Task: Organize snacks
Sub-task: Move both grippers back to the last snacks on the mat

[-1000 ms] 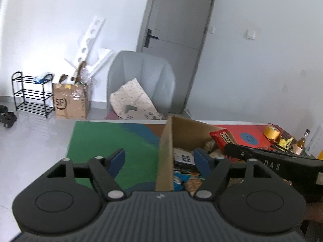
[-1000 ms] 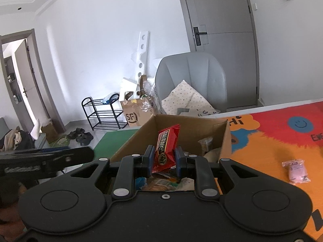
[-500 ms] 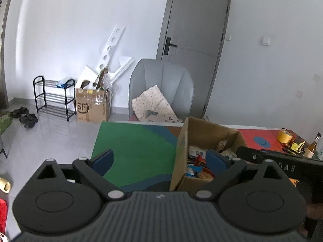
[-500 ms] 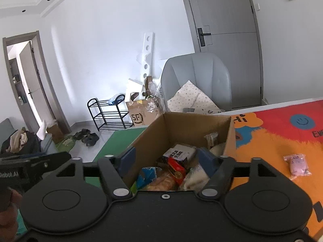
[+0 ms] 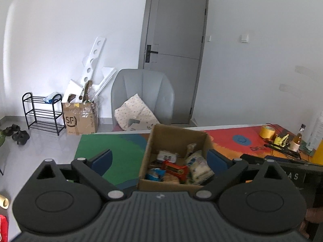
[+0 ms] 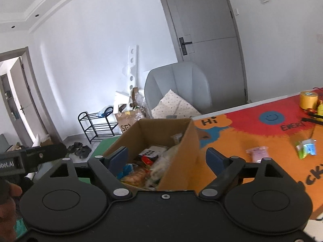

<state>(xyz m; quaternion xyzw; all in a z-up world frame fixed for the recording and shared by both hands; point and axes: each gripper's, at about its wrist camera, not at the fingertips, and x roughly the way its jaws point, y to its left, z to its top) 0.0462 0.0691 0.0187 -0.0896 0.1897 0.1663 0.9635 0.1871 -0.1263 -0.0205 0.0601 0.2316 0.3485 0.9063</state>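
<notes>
An open cardboard box [image 5: 149,155] [image 6: 181,149] stands on the colourful table mat, filled with several snack packs. A red packet [image 5: 174,168] [image 6: 147,159] lies inside among them. My left gripper [image 5: 159,160] is open and held back from the box, with nothing between its blue pads. My right gripper [image 6: 167,157] is pulled back from the box too. Its jaws are still opening and no pad touches anything. A pink snack pack [image 6: 257,153] and a green and blue pack [image 6: 305,148] lie loose on the orange part of the mat, right of the box.
A yellow tape roll [image 6: 307,99] [image 5: 267,132], cables and small bottles [image 5: 297,141] sit at the far right of the table. Behind the table stand a grey chair [image 5: 142,96] with a cushion, an SF carton [image 5: 80,119], a black shoe rack [image 5: 42,111] and a grey door [image 5: 175,60].
The right gripper let go of the red packet, which now lies in the box, and its jaws spread wide. Both grippers drew back from the box; the left one opened further.
</notes>
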